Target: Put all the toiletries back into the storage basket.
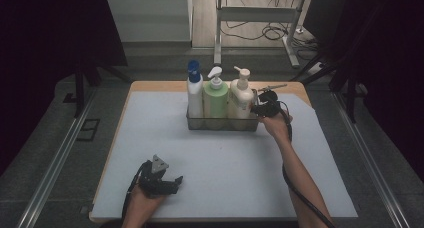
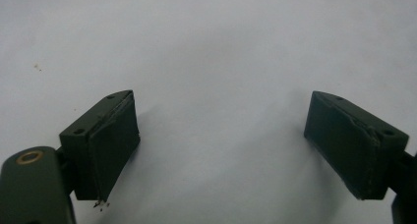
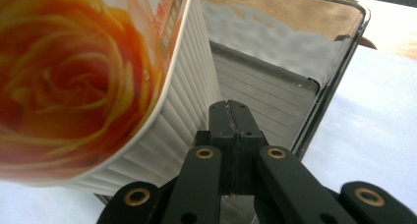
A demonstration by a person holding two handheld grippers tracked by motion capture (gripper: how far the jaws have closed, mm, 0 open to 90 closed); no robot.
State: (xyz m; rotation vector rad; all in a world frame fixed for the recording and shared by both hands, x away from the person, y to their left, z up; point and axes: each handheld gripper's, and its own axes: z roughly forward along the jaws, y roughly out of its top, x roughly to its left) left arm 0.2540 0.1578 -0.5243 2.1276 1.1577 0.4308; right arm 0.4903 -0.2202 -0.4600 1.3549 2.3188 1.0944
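At tray's (image 1: 222, 124) rt end, rt claw (image 3: 230, 117) pressed together beside cream bottle (image 1: 241, 95); lt claw (image 2: 221, 150) apart over mat (image 1: 220, 158).

Blue-capped white bottle (image 1: 194, 90) at the metal basket's (image 1: 222, 123) left end, pale green pump bottle (image 1: 215, 99) in the middle, cream one (image 1: 241, 95) at the right end showing an orange rose print; black grippers (image 1: 265, 108) (image 1: 167, 182) over the pale grey-blue mat (image 1: 215, 163) on the tan table (image 1: 150, 86).

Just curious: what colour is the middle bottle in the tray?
Light green, white pump; high view shows it best.
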